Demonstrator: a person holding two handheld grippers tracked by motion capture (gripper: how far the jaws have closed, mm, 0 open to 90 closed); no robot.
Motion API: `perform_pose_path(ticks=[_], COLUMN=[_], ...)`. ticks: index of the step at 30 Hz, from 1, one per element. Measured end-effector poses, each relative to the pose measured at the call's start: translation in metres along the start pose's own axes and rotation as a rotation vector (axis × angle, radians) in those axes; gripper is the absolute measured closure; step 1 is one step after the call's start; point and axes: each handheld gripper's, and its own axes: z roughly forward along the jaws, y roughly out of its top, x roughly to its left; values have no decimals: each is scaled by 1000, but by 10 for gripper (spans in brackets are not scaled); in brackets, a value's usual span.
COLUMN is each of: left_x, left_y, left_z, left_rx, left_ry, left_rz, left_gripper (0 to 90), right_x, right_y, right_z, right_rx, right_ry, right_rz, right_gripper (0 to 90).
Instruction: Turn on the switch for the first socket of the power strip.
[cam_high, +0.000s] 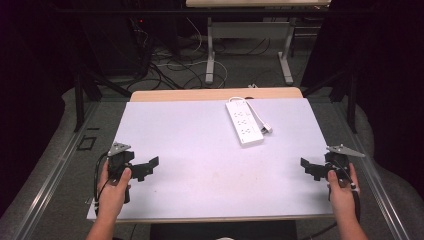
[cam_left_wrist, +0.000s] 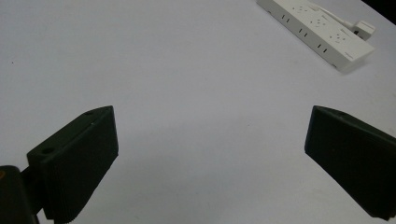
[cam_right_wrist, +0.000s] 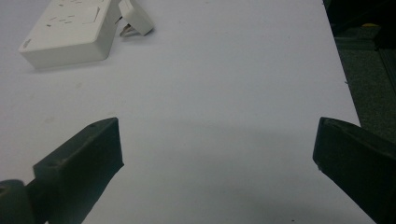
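Near edge, high view: left hand (cam_high: 112, 192) at 7 o'clock of the table (cam_high: 200, 145) holds the left gripper (cam_high: 145, 169); right hand (cam_high: 342, 192) at 4 o'clock holds the right gripper (cam_high: 311, 167). Both grippers point inward over the white top, well apart, each with a grey plate on top.

Left gripper view: jaws spread wide, nothing between them, bare white surface under them. Right gripper view: same, jaws wide apart and empty; table edge and grey floor (cam_right_wrist: 369, 79) at its right.

Farther out, at 1 o'clock: white power strip (cam_high: 244, 121) lies flat, long axis running near to far. High view shows its cord curling off the far end. Right gripper view shows the plug (cam_right_wrist: 136, 19) just beside the strip's near end; sockets visible on the strip's top face.
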Motion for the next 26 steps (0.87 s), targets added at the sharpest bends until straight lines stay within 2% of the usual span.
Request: perform_pose_path(ticks=[2,8,9,10,11,16,26], left_x=[1,1,1,1,2,3,4], left_y=[0,0,0,0,0,-1,-1], left_z=[0,0,0,0,0,1,1], left_rx=[2,3,3,4,4,6,-5], left_ry=[1,1,2,3,3,5,11], left_rz=[0,0,0,0,1,-4,-7], left_gripper=[28,29,28,29,28,28,29], right_x=[-1,-2,-1,-2,-2,-3,-1], right_y=[-1,-4,-5,-4,-5,-5,-6], right_z=[2,5,7,4,6,7,9], right_rx=[-11,4,-17,20,8,10,8], right_ry=[-7,17,7,14,20,18,18], right_rz=[0,4,13,4,8,0,17], right_gripper=[9,9,9,9,9,9,10])
